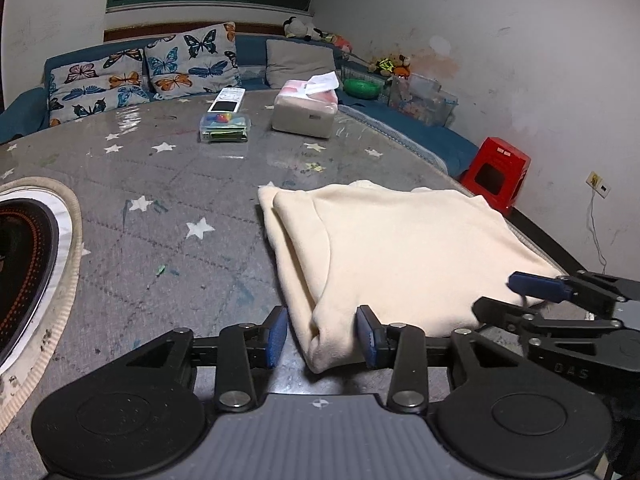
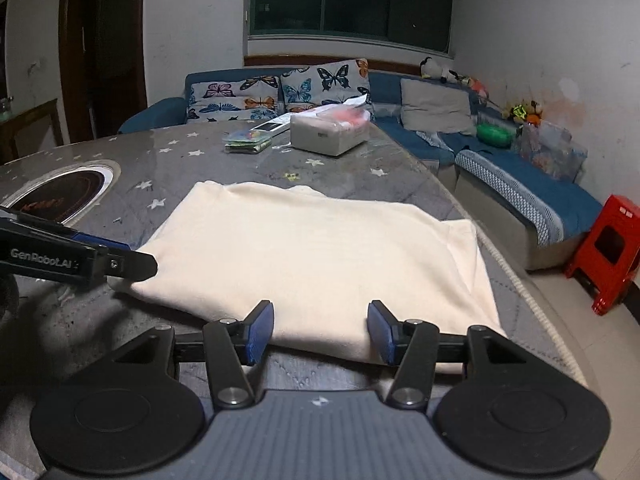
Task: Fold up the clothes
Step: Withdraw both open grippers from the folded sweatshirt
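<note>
Both sets of fingers released around the folded garment's near edge

Your left gripper straddles the near corner of the folded cream garment, pads apart from the cloth; your right gripper likewise brackets its near edge unclamped. Beyond the fingers, the garment lies flat on the star-patterned surface, a tissue box farther off.

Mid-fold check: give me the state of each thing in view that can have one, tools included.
Cream garment: folded into a flat rectangle on the table, near edge between both tools' pads.
Left tool: open, pads astride a garment corner, not pressing.
Right tool: open, not gripping.
Tissue box: open, tissue sticking out.
Clear plastic box: lid closed.
</note>
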`<state>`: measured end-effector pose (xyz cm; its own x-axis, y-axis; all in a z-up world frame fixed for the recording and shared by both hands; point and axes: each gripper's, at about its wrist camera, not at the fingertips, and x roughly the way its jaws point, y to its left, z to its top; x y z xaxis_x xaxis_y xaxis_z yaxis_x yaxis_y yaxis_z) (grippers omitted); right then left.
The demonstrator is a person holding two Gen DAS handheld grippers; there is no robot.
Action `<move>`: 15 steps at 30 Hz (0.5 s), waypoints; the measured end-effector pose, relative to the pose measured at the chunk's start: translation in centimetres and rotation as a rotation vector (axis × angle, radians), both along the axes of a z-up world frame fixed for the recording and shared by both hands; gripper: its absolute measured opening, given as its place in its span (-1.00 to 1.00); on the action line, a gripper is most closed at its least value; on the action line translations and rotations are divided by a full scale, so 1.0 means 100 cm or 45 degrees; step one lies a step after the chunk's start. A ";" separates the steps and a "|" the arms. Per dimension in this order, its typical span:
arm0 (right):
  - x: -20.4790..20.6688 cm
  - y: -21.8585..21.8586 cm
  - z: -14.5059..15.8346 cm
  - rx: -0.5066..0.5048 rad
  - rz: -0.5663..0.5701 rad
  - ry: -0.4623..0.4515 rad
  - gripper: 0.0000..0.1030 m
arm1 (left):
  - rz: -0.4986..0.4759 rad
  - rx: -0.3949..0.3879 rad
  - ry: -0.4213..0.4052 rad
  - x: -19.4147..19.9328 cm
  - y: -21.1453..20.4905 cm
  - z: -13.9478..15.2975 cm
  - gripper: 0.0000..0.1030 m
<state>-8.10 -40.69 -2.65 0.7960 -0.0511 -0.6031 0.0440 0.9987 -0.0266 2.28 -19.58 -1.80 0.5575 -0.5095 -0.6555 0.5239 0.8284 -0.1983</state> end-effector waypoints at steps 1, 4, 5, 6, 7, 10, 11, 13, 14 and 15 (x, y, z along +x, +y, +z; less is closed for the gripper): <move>-0.003 0.000 0.003 0.003 -0.002 -0.010 0.03 | 0.000 -0.004 -0.005 -0.001 0.000 0.001 -0.19; -0.007 -0.005 0.004 0.011 -0.023 -0.010 0.03 | -0.007 -0.011 -0.018 -0.004 0.001 0.004 -0.18; -0.006 -0.006 0.000 0.008 -0.029 0.008 0.03 | -0.007 -0.002 -0.016 -0.004 0.000 0.003 -0.17; -0.006 -0.007 -0.002 0.006 -0.034 0.025 0.03 | -0.006 0.009 -0.013 -0.004 0.000 0.001 -0.17; -0.007 -0.007 -0.004 0.002 -0.033 0.026 0.03 | -0.003 0.013 -0.008 -0.004 0.000 -0.001 -0.16; -0.011 -0.005 0.000 0.009 -0.029 0.007 0.08 | 0.004 0.003 0.000 -0.005 0.003 0.001 -0.14; -0.012 -0.006 0.002 0.014 -0.029 0.001 0.18 | 0.006 0.002 0.001 -0.005 0.004 0.002 -0.12; -0.013 -0.004 0.004 0.015 -0.024 -0.004 0.31 | 0.010 0.001 0.003 -0.006 0.006 0.004 -0.08; -0.014 -0.004 0.004 0.014 -0.026 -0.007 0.34 | 0.014 0.002 0.007 -0.007 0.006 0.005 -0.01; -0.014 -0.003 0.004 0.014 -0.028 -0.011 0.40 | 0.016 0.002 0.011 -0.008 0.007 0.006 0.05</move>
<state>-9.51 -41.02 -2.24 0.8000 -0.0621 -0.5968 0.0662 0.9977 -0.0152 1.51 -18.84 -1.25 0.5582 -0.5018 -0.6608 0.5118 0.8351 -0.2017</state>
